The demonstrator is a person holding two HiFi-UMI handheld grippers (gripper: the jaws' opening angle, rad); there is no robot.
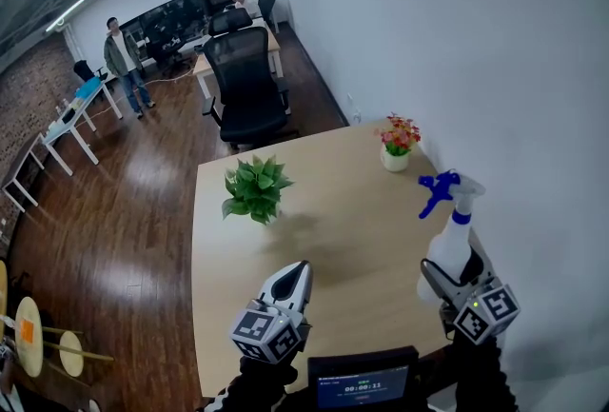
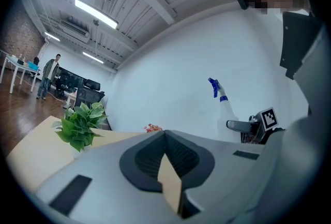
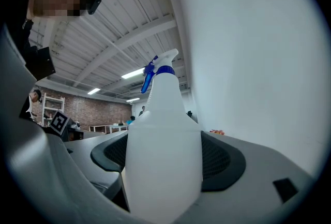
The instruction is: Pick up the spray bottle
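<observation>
The white spray bottle (image 1: pixel 449 248) with a blue trigger head stands upright, lifted off the table at the right, and my right gripper (image 1: pixel 445 284) is shut on its body. In the right gripper view the bottle (image 3: pixel 163 155) fills the space between the jaws, its blue nozzle pointing left. My left gripper (image 1: pixel 293 282) is shut with nothing in it, held level over the table's near edge, left of the bottle. In the left gripper view the bottle (image 2: pixel 223 109) shows far right beside the right gripper's marker cube.
On the light wooden table (image 1: pixel 333 239) stand a green potted plant (image 1: pixel 255 188) at the middle left and a small pot of flowers (image 1: pixel 398 144) at the far right corner. A black office chair (image 1: pixel 245 82) is behind the table. A person (image 1: pixel 124 63) stands far back.
</observation>
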